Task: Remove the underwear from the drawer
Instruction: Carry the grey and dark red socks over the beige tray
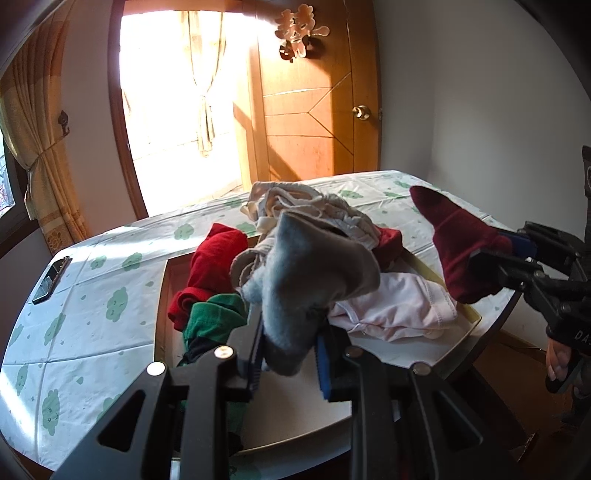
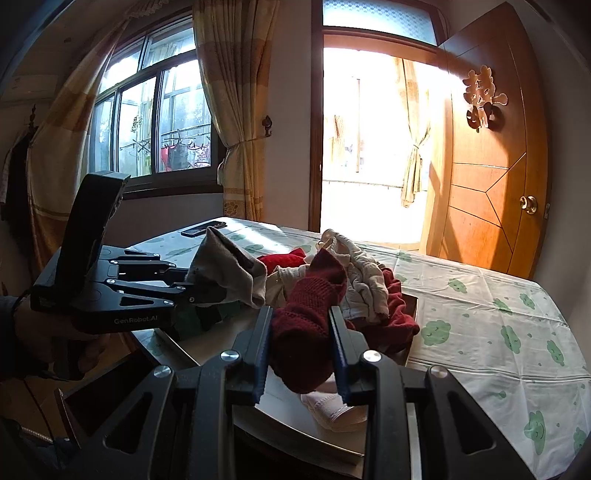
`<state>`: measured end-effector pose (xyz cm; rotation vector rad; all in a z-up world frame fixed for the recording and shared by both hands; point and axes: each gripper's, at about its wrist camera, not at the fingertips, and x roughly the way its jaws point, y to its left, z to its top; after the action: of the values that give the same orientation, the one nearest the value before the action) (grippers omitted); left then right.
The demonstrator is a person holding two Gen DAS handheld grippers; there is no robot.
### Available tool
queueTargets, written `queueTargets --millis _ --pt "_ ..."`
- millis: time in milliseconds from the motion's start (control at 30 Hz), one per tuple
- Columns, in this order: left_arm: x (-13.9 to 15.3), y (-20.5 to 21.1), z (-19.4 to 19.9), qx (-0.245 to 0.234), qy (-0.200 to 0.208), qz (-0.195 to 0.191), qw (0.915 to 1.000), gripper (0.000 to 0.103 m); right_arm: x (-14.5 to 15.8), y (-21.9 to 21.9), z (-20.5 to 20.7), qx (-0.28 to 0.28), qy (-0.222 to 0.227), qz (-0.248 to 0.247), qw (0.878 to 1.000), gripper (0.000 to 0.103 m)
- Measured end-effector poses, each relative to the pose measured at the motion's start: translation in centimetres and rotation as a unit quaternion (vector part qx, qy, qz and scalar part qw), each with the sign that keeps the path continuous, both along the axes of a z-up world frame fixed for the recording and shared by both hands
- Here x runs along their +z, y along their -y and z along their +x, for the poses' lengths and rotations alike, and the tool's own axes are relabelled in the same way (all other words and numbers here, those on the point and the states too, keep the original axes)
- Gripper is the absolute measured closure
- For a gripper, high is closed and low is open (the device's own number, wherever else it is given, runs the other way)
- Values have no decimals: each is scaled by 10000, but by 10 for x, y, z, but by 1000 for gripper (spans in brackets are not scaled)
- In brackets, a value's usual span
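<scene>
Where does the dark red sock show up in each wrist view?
Left wrist: dark red sock at right, lifted above the table edge, clamped in the right gripper.
Right wrist: dark red sock at centre bottom, between its own fingers.
Shared landmark: the door ornament.

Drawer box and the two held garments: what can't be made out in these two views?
- Drawer floor: left wrist view, hidden under heaped clothes.
- Grey garment: its type unclear, bunched in the left gripper.
- Dark red garment: lower end hidden between the right gripper fingers.
</scene>
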<state>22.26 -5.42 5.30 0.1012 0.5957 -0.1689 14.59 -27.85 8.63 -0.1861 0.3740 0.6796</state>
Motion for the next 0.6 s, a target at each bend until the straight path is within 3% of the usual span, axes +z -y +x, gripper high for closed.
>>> queueTargets --millis 600 --pt "-17 1 30 -96 -752 -199 9969 81 -6 -13 27 -97 -358 -394 9985 71"
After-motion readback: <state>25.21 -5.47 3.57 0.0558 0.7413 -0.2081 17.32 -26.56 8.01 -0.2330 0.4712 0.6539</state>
